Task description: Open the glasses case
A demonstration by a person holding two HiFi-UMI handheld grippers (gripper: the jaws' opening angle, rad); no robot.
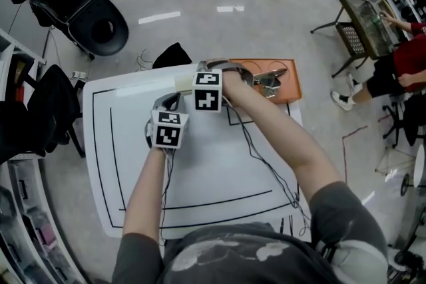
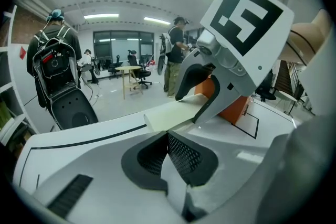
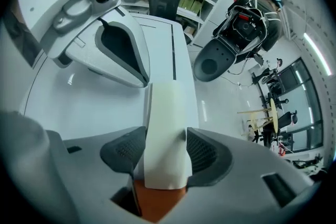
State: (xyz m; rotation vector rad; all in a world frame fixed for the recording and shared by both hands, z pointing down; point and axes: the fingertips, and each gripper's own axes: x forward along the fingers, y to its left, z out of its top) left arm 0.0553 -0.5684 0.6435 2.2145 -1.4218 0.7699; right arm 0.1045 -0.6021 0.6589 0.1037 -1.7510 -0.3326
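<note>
Glasses case (image 1: pixel 184 82) lies on table (image 1: pixel 219 169), left of tray (image 1: pixel 291 88).

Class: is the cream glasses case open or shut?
Shut: the glasses case shows as one unbroken cream block, nothing lifted, in both gripper views.

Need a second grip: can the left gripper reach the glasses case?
Probably yes: the glasses case juts free from the right gripper, just ahead of the left gripper, whose jaws are together.
</note>
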